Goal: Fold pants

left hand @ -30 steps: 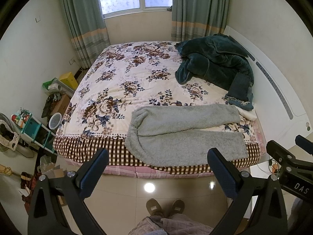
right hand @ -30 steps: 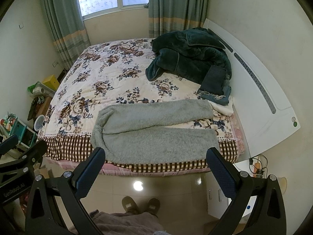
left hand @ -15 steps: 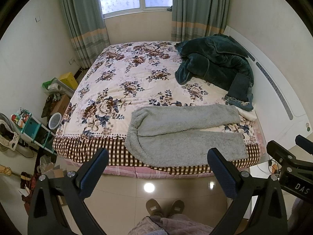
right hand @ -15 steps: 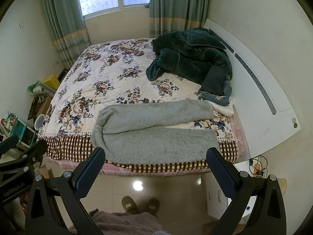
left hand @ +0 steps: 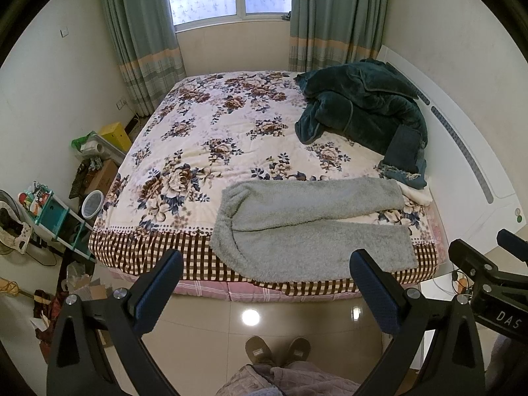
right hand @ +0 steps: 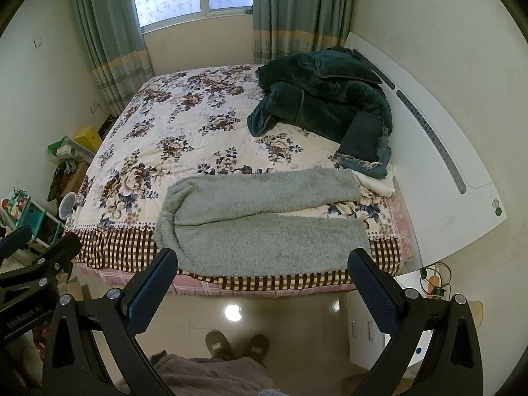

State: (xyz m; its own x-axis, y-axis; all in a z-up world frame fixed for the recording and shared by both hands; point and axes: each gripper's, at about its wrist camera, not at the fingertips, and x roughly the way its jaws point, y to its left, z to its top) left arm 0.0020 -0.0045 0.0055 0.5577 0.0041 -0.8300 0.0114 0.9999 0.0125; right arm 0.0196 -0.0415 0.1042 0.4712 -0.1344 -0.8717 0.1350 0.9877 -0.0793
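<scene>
Pre-grasp: left gripper (left hand: 264, 280) and right gripper (right hand: 262, 279) both spread wide, empty, well short of the grey pants (left hand: 307, 227) lying flat on the bed (left hand: 204, 138); next, likely close in on a leg.

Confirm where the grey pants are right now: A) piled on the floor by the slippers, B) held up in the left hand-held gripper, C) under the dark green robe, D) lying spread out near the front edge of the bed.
D: the grey pants lie flat on the floral bed with both legs apart, untouched, while each hand-held gripper is open and back from the bed.
</scene>
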